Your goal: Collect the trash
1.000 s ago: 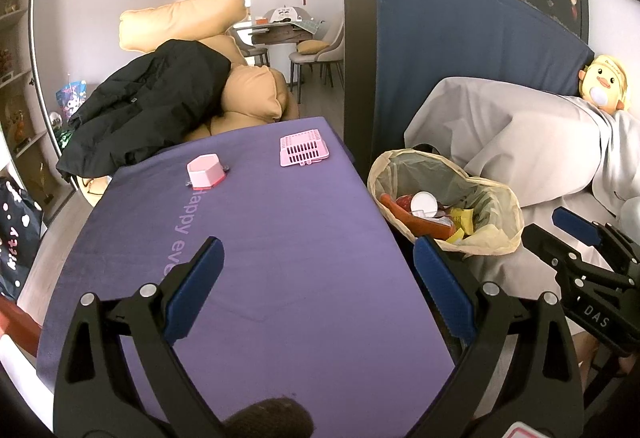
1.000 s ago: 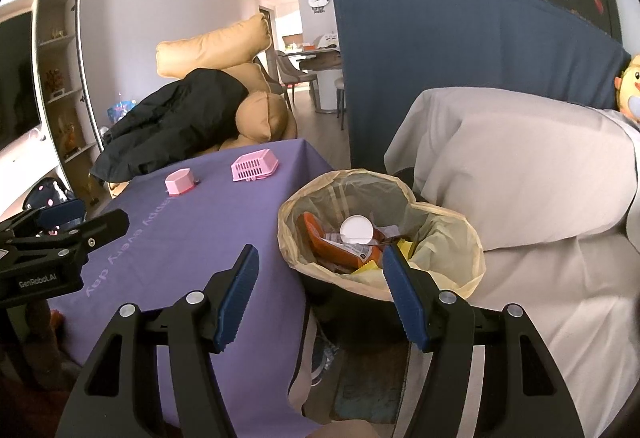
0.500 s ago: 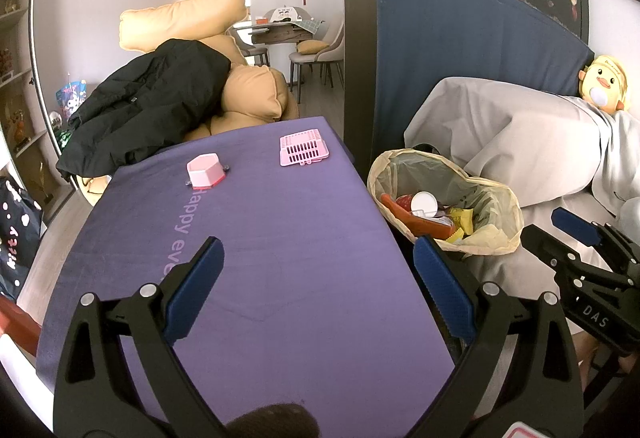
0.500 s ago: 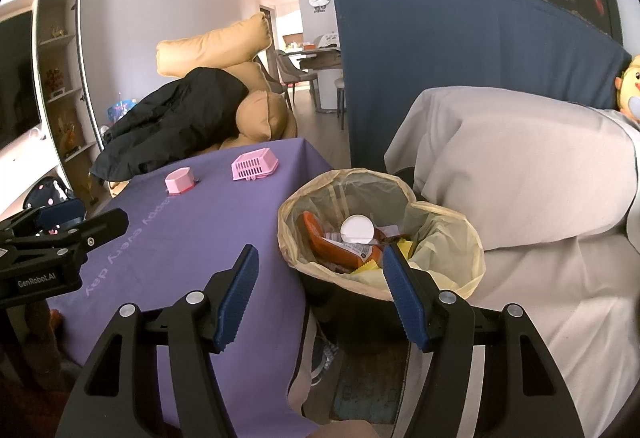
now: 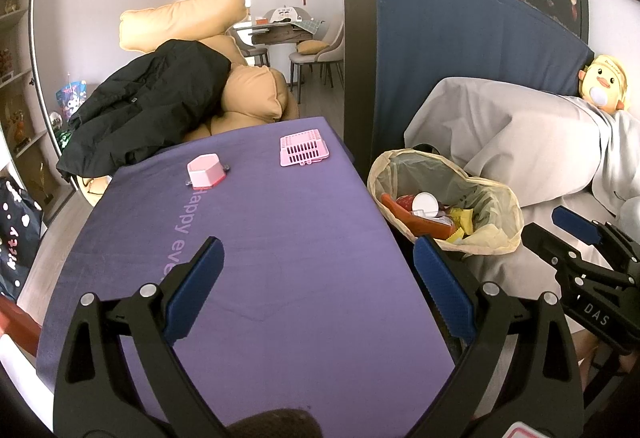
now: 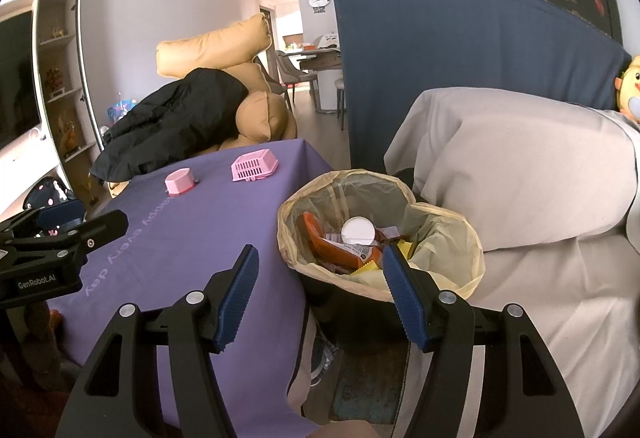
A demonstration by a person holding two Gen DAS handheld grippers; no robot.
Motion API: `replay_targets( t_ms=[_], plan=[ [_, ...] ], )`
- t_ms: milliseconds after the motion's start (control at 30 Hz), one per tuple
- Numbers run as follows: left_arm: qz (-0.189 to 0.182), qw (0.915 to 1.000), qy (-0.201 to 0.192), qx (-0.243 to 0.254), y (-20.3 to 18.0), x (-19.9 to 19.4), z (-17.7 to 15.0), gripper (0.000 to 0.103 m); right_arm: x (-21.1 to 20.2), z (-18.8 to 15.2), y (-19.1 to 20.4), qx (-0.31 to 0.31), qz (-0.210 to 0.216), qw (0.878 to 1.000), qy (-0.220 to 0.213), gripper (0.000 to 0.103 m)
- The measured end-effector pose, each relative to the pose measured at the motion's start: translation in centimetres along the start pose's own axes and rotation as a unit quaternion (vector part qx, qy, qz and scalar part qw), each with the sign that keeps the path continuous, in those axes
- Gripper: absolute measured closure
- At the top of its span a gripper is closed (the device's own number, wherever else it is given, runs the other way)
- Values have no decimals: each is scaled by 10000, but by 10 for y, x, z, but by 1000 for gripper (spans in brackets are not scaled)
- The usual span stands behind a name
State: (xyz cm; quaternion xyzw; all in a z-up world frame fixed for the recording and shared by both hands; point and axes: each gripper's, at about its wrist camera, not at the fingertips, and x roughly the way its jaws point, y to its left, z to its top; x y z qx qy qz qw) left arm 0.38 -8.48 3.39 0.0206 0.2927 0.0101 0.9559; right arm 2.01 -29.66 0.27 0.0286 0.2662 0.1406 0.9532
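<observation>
Nothing moved, trash bin (image 6: 380, 238) beside purple table (image 5: 280, 258), pink basket (image 5: 304, 148) apparently upside down

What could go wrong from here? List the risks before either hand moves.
1. The trash bin stands off the table's edge, low beside the purple cloth; anything carried across could drop short.
2. The bag's rim sags unevenly, so a jaw could snag it.
3. The pink basket and pink hexagonal box may not be trash; binning them could be a mistake.
</observation>
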Motion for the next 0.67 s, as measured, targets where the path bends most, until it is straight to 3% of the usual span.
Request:
replay_targets(
  t_ms=[433,600,667],
  plan=[
    [-80,9999,-27,136,-7,-1,-2,12,0,0,0,-23,-16,10000,16,42],
    [-106,9992,340,157,-4,15,-3,12,5,-1,-9,-61,-72,9999,69,42],
    [-450,9968,551,367,3,32,-1,12,4,1,-32,-14,-356,9993,-96,42]
  ],
)
